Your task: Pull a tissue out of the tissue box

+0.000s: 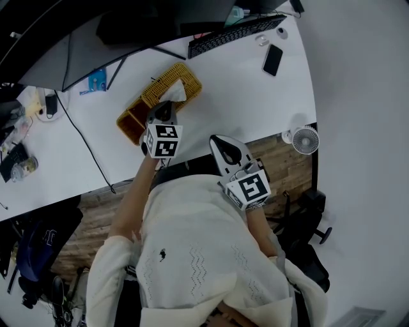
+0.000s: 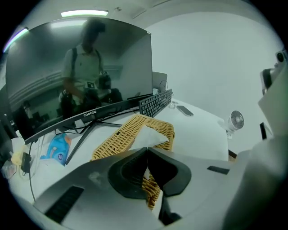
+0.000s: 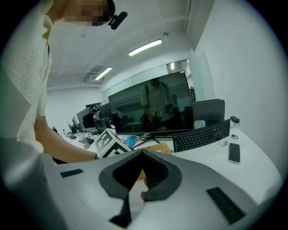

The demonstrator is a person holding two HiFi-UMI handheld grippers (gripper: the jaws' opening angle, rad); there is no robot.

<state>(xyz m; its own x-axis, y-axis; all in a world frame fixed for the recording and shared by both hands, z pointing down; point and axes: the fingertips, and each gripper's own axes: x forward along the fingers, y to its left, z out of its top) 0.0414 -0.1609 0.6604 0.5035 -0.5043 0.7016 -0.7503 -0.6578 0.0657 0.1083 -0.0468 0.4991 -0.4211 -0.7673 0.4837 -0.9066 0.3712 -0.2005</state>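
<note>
tissue box [image 1: 160, 101]: woven wicker, yellow, lying at an angle on the white desk [image 1: 243, 96], in front of the monitor [image 1: 160, 19] and back from the desk's near edge. tissue [image 1: 174, 93]: white, standing up as a peak from the slot at the box's right end. left gripper [image 2: 146, 150]: over the near side of the box, tips pressed together at the lower edge of the peak, apparently pinching it, though how much paper is caught cannot be told. right gripper [image 3: 142, 152]: jaws together with nothing between them, held back near the person's chest over the desk's near edge, well apart from the box. step in hand, by judgement: drawing the sheet out. a straight pull up and slightly toward the person, in line with the slot, should free it cleanly; a sideways tug risks tearing the paper or dragging the light box, which nothing holds down. the idle gripper could rest on the wicker if the box lifts. open room: bare desk to the right of the box as far as the phone [image 1: 272, 59] and keyboard [image 1: 233, 35]; the monitor stand and a cable [image 1: 83, 137] lie close behind and to the left; clear air above.
</note>
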